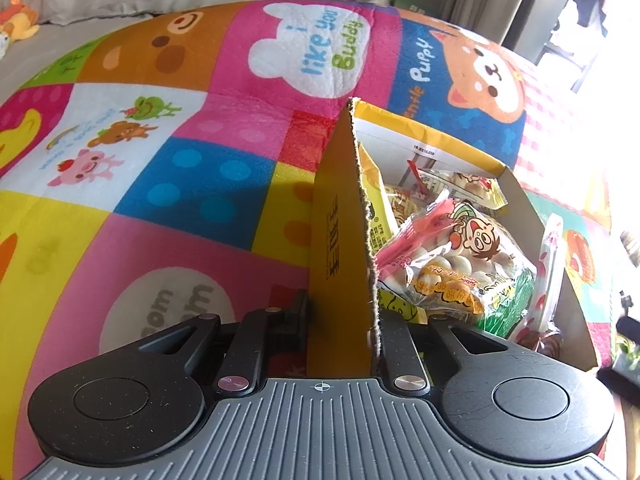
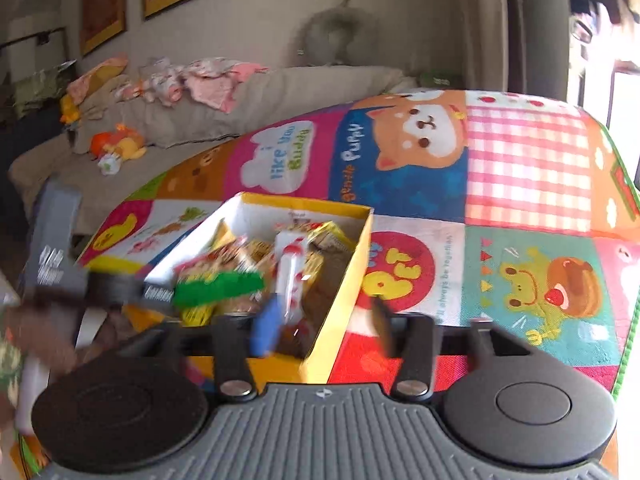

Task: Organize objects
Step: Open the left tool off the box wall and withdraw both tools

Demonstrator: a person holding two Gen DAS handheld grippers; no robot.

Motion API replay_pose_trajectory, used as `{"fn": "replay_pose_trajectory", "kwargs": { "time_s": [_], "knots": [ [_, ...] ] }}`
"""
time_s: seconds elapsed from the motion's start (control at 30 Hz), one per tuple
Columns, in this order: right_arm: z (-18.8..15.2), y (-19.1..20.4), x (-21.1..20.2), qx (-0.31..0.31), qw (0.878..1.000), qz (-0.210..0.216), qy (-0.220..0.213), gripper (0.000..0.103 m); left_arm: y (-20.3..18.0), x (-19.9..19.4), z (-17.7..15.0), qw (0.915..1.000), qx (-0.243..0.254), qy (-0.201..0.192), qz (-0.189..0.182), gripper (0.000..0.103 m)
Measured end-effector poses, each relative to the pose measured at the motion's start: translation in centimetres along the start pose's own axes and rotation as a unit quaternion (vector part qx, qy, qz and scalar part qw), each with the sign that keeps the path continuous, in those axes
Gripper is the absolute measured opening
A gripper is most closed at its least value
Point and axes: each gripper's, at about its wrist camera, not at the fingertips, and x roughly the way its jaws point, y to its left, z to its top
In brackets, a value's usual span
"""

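Note:
A yellow cardboard box full of snack packets sits on a colourful cartoon mat. My left gripper is shut on the box's left wall, one finger outside and one inside. In the right wrist view the same box is in front of my right gripper, which is open, its fingers straddling the box's right wall. A white and red packet stands upright among the snacks. The left gripper shows blurred at the box's left side.
A beige sofa with pink clothes and an orange plush toy lies behind the mat. A bright window is at the right. The mat's green edge runs along the right.

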Motion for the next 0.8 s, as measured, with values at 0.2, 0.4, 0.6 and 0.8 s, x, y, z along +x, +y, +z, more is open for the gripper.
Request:
{"fn": "replay_pose_trajectory", "kwargs": {
  "time_s": [0.2, 0.4, 0.6, 0.8],
  "knots": [
    [-1.9, 1.0, 2.1, -0.048, 0.998, -0.038, 0.023, 0.068, -3.0, 2.6, 2.2, 0.9995, 0.027, 0.015, 0.006, 0.016],
    [-1.0, -1.2, 5.6, 0.004, 0.995, -0.094, 0.015, 0.066, -5.2, 6.2, 5.0, 0.9980, 0.063, 0.002, 0.006, 0.023],
    [-1.1, -2.3, 7.3, 0.042, 0.995, -0.092, 0.013, 0.066, -3.8, 5.7, 4.7, 0.9960, 0.066, -0.049, 0.036, 0.038],
    [-2.3, -2.5, 8.7, 0.032, 0.991, -0.128, 0.016, 0.067, -3.8, 5.2, 4.6, 0.9924, 0.087, -0.067, 0.056, 0.039]
  ]
}}
